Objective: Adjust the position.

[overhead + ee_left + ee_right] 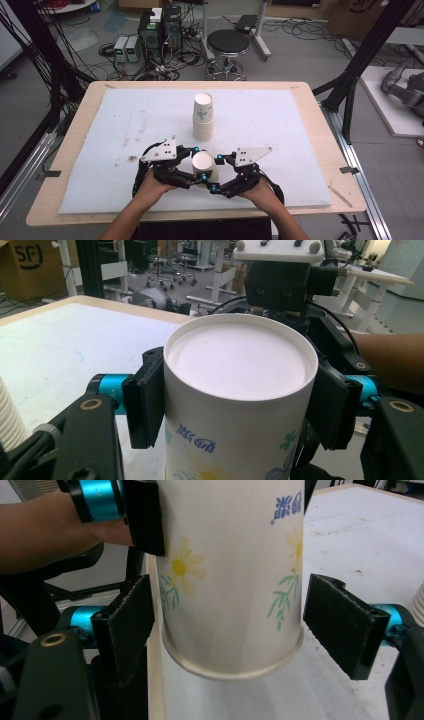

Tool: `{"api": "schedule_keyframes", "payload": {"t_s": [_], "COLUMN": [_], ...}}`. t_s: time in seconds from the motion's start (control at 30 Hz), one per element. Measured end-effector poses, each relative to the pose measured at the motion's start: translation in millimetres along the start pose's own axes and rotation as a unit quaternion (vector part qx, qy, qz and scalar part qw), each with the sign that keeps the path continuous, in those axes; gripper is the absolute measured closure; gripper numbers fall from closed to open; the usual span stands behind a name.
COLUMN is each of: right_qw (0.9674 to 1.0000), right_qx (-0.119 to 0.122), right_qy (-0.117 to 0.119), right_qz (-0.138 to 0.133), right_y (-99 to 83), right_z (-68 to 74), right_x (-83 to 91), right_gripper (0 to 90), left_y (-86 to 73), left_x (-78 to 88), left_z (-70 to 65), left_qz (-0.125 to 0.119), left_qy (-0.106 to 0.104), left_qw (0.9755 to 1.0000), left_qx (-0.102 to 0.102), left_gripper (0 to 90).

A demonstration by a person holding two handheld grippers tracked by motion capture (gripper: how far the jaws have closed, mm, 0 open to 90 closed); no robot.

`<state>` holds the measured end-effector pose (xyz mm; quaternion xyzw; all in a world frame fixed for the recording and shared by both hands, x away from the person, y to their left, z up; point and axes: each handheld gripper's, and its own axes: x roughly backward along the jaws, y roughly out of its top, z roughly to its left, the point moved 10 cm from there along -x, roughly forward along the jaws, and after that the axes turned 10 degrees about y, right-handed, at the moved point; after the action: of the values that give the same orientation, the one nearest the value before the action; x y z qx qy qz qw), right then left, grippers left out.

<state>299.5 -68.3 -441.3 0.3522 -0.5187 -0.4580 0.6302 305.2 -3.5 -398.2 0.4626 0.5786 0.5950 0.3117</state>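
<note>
A white paper cup point(204, 165) with a flower print is held upside down near the table's front edge, its flat base point(240, 357) up and its rolled rim point(235, 667) down, just above the mat. My left gripper point(240, 405) is shut on the cup's upper part, with a pad point(145, 400) pressed against each side. My right gripper point(230, 625) stands open around the cup's lower part, just above the rim, and its pads point(342, 622) stay apart from the wall. In the high view the left gripper point(200, 167) and right gripper point(211, 176) meet at the cup.
A stack of upside-down paper cups point(203, 117) stands mid-table behind the held cup. A white foam mat point(125, 125) covers the wooden table point(80, 115). Beyond the far edge are a black stool point(228, 45) and computer cases point(160, 30).
</note>
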Motion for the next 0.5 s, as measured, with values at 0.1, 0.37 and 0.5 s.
{"api": "schedule_keyframes", "payload": {"t_s": [0.1, 0.37, 0.5], "right_qw": [1.0000, 0.9999, 0.9999], "right_qx": [0.002, 0.000, 0.007], "right_qy": [-0.001, 0.013, 0.012], "right_qz": [-0.001, -0.007, -0.007], "right_y": [0.8, 2.1, 2.8], "right_z": [-1.5, -1.1, -0.6], "right_x": [-2.0, -5.9, -4.6], "right_gripper": [21.5, 26.6, 29.4], "left_y": [0.1, 0.7, 1.1], "left_x": [-0.4, -0.5, -0.4], "left_z": [-1.3, -3.5, -3.8], "left_qz": [-0.001, -0.003, -0.004], "left_qy": [-0.003, -0.007, -0.007], "left_qw": [1.0000, 1.0000, 1.0000], "left_qx": [-0.002, -0.005, -0.005], "left_gripper": [33.6, 34.0, 34.2]}}
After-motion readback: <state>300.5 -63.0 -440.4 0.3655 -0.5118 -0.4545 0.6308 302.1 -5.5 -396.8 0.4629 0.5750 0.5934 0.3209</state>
